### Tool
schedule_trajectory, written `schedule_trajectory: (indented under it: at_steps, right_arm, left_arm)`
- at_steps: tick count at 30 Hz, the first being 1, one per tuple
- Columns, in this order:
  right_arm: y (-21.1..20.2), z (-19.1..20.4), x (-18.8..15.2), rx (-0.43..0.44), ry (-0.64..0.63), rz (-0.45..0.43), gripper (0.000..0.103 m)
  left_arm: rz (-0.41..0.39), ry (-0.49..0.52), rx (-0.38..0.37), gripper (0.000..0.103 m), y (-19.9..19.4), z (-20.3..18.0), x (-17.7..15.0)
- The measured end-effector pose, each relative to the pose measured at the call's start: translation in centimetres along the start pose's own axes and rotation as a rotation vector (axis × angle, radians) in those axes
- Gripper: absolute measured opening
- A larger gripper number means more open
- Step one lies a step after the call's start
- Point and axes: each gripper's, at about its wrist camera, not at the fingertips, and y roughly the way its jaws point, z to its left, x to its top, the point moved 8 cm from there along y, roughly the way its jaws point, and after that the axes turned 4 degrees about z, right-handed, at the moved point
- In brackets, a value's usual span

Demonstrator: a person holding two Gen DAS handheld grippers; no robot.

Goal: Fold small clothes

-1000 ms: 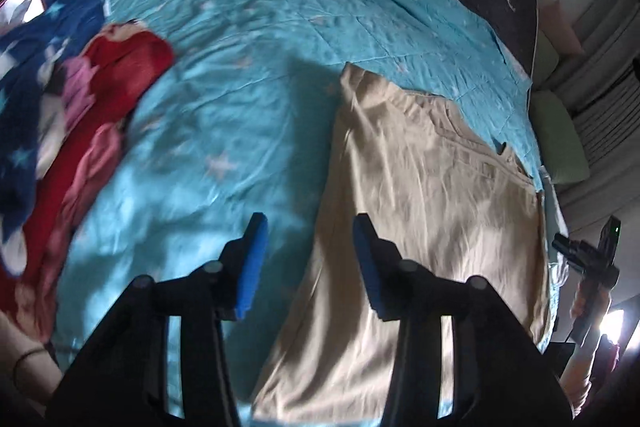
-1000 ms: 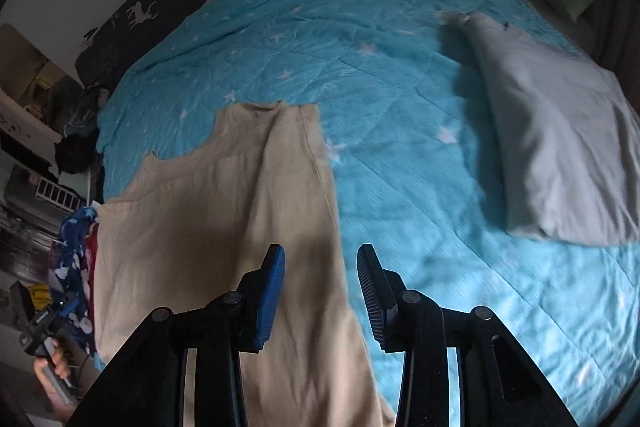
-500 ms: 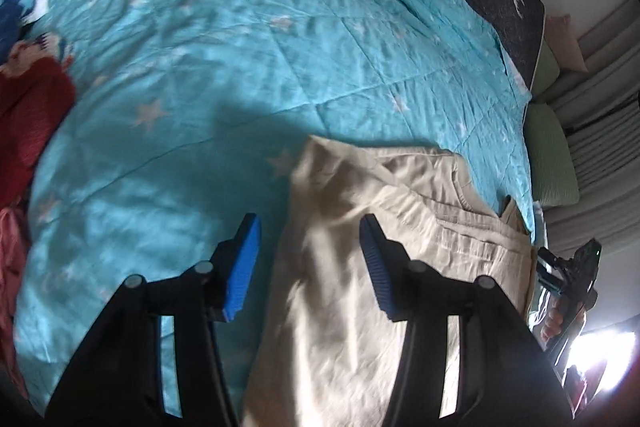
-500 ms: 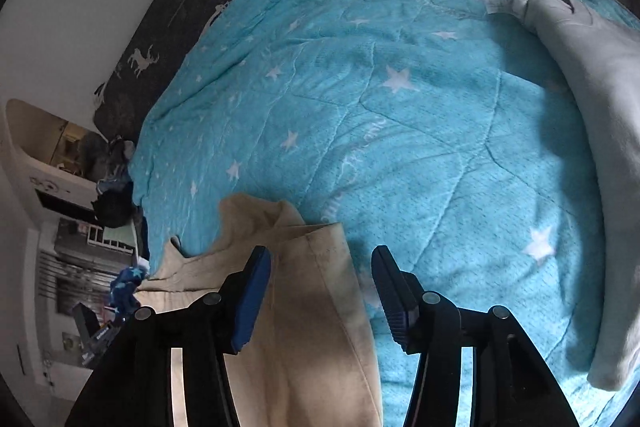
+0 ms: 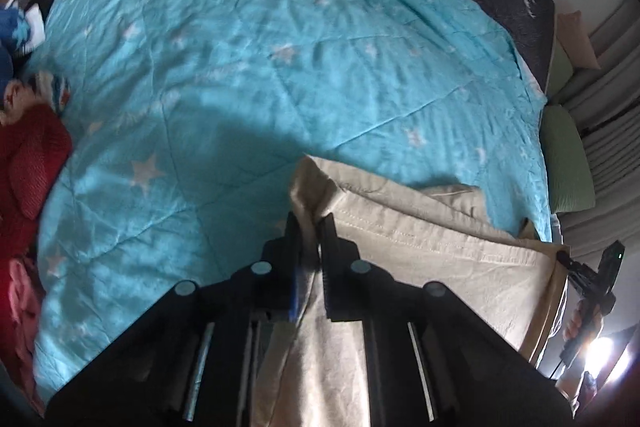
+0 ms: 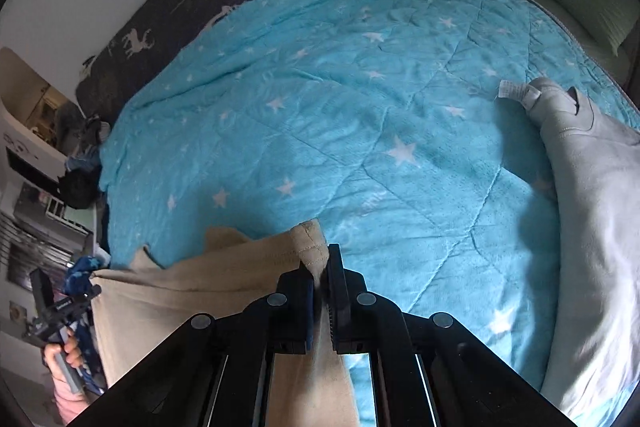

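A beige garment lies on the blue star-print bedspread. My left gripper is shut on its far left corner, with cloth bunched between the fingers. In the right wrist view the same beige garment runs to the left, and my right gripper is shut on its far right corner, by the stitched hem. Each gripper also shows small at the edge of the other's view, the right one and the left one.
A grey folded garment lies on the bedspread to the right. Red and blue clothes are piled at the left edge. Green pillows and a dark deer-print sheet line the far side.
Both grippers have gone forward to the garment's far corners and closed on them; they were open above the cloth before.
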Motion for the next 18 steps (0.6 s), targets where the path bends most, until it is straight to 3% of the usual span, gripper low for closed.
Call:
schedule_trajectory:
  at_steps: [2, 6, 10, 11, 12, 13, 15, 18]
  right_arm:
    - [0.7, -0.5, -0.2, 0.018, 0.018, 0.000, 0.004]
    - [0.4, -1.3, -0.8, 0.039, 0.046, -0.011, 0.007]
    - [-3.9, -0.2, 0.2, 0.118, 0.030, -0.138, 0.007]
    - [-4.7, -0.2, 0.6, 0.103, 0.013, -0.175, 0.010]
    - [-4.9, -1.0, 1.1, 0.030, 0.016, -0.188, 0.017]
    - [-4.5, -2.4, 1.4, -0.096, 0.039, -0.176, 0.022]
    - [-3.6, -4.6, 0.9, -0.212, 0.083, -0.106, 0.023]
    - [-3.6, -5.0, -2.0, -0.111, 0.109, -0.041, 0.024]
  left_arm:
    - [0.013, -0.032, -0.011, 0.016, 0.4, 0.8, -0.4]
    - [-0.040, -0.033, 0.008, 0.021, -1.3, 1.6, -0.5]
    - [-0.115, -0.043, 0.024, 0.024, -3.7, 2.2, 0.1]
    - [-0.119, -0.052, 0.025, 0.026, -4.0, 2.4, 0.0]
    - [-0.120, -0.061, 0.018, 0.031, -4.4, 2.7, -0.3]
    - [-0.120, -0.066, 0.006, 0.034, -4.6, 2.8, -0.7]
    - [-0.111, -0.051, -0.018, 0.050, -5.3, 2.8, -2.5]
    - [-0.071, 0.007, -0.006, 0.066, -5.8, 2.9, -5.8]
